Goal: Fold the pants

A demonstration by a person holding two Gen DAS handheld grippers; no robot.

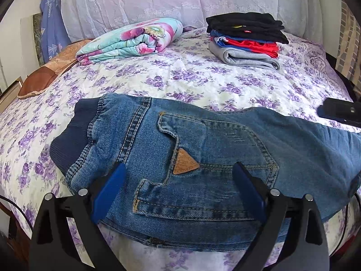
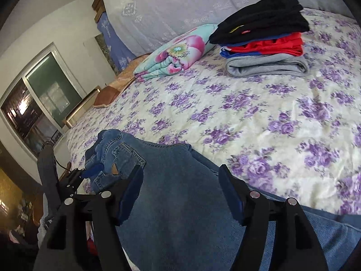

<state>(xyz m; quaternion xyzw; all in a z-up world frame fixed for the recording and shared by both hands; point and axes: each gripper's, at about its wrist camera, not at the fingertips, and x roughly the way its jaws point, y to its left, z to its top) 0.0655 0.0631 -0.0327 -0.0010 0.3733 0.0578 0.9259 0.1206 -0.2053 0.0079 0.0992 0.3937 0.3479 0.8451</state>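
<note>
A pair of blue jeans (image 1: 203,140) lies flat across the near edge of the bed, ribbed navy waistband to the left, back pocket with a brown triangle patch facing up. My left gripper (image 1: 179,170) hovers open over that pocket, its blue pads wide apart and nothing pinched between them. In the right wrist view the jeans' leg (image 2: 171,155) runs under my right gripper (image 2: 180,176), which is open above the denim with its pads off the cloth. The left gripper (image 2: 90,171) shows near the waistband there. The right gripper's tip (image 1: 338,111) shows at the right edge of the left wrist view.
The bed (image 1: 180,79) has a purple-flowered cover. A stack of folded clothes (image 1: 246,36), black on top, grey at the bottom, sits at the back right. A folded floral quilt (image 1: 130,40) and a brown cushion (image 1: 45,74) lie back left. A window (image 2: 33,108) is left.
</note>
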